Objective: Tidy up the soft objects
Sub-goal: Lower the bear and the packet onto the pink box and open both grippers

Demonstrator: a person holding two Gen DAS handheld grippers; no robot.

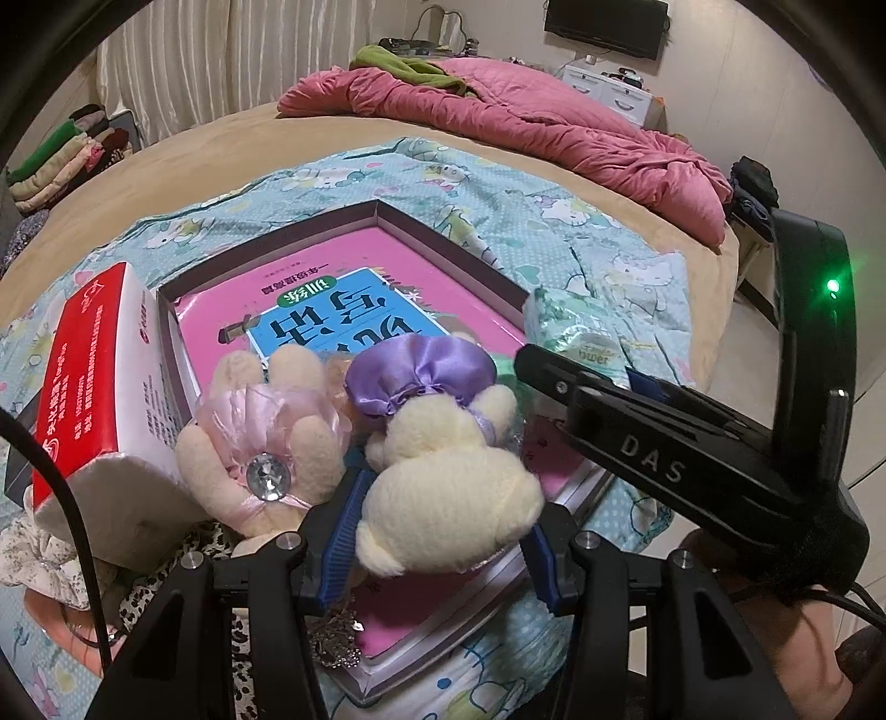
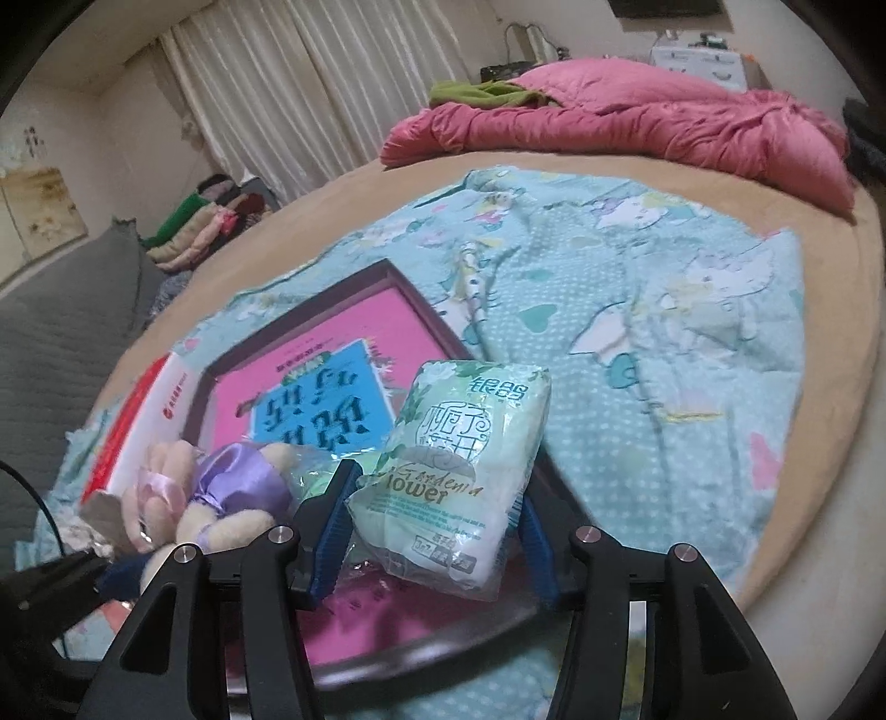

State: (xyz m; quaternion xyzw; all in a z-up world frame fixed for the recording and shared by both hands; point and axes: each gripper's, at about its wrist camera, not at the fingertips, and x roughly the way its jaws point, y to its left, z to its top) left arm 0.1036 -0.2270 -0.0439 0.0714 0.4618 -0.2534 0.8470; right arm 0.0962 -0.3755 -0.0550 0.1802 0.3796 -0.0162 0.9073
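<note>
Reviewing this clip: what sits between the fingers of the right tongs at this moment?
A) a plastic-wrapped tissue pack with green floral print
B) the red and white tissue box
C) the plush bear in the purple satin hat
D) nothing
A: in the right wrist view the tissue pack sits clamped between the blue pads of the right tongs.

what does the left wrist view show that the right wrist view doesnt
Only the left wrist view: the left tongs gripping the cream plush toy, and the wall TV. Only the right wrist view: the right tongs gripping the tissue pack, its printed front readable. Both share the pink book in the dark tray and the red quilt.
</note>
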